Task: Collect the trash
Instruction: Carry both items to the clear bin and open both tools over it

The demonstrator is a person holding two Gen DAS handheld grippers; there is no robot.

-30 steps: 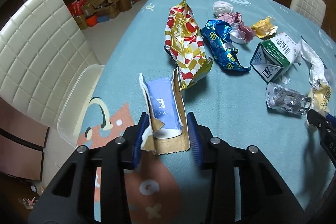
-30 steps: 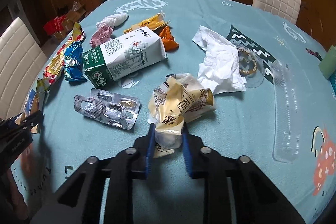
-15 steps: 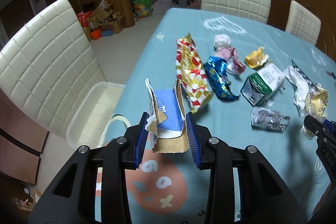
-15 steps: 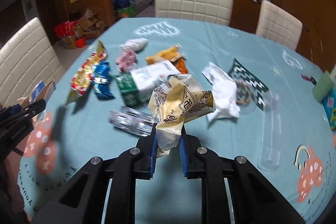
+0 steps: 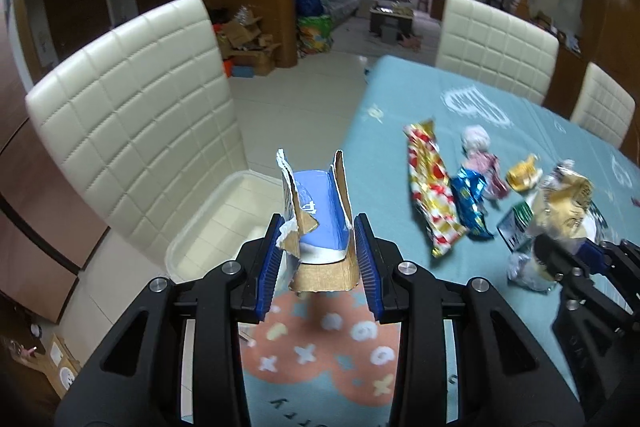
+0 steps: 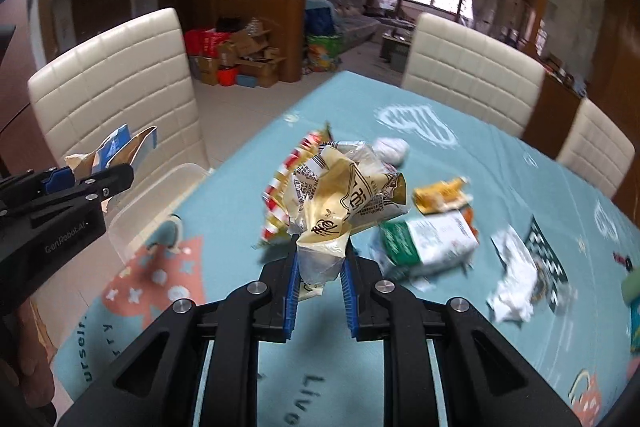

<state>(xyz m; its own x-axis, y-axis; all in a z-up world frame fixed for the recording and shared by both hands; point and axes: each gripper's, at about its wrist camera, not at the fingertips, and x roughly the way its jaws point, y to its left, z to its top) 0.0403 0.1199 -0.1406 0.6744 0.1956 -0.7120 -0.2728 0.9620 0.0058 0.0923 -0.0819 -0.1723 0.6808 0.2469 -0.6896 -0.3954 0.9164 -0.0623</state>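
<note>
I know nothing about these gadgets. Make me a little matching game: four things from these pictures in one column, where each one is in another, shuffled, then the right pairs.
1. torn blue cardboard box
2. crumpled cream wrapper
3. green-and-white carton
4. clear plastic bin

a. lying on the tablecloth
b. on the floor beside the table
c. clamped in the right gripper
d. clamped in the left gripper

Pairs: 1-d, 2-c, 3-a, 4-b
</note>
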